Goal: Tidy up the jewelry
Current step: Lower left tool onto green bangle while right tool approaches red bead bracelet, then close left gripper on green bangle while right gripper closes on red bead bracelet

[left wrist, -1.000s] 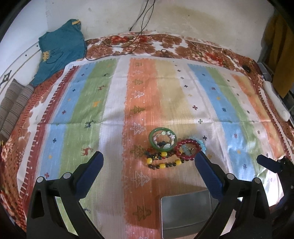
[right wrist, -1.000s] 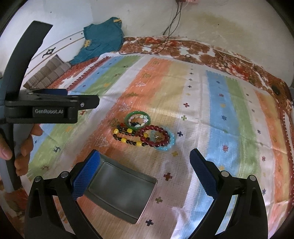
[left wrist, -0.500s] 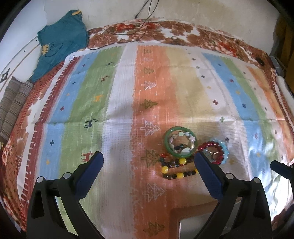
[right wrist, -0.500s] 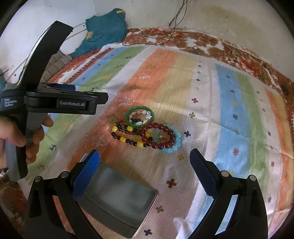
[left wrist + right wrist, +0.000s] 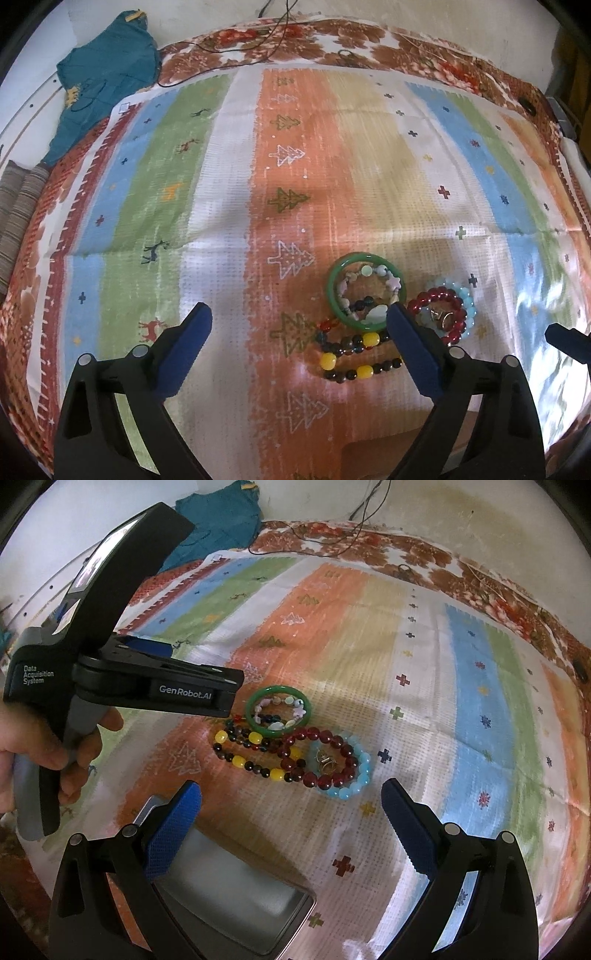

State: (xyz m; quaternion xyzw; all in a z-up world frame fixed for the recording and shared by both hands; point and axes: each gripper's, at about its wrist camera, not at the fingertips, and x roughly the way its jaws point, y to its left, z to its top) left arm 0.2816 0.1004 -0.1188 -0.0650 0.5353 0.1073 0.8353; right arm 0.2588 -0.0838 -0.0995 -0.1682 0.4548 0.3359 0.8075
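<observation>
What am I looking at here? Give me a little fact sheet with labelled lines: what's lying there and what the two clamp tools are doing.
Surface: striped patterned cloth
Jewelry pile: green bangle, dark red bead bracelet, light blue bead bracelet, dark-and-yellow bead string, all clustered and overlapping
Container: grey metal tin, empty, near the pile
Left gripper: open, empty, its jaws have just been closing slightly
Right gripper: open, empty
Sorted so far: nothing
</observation>
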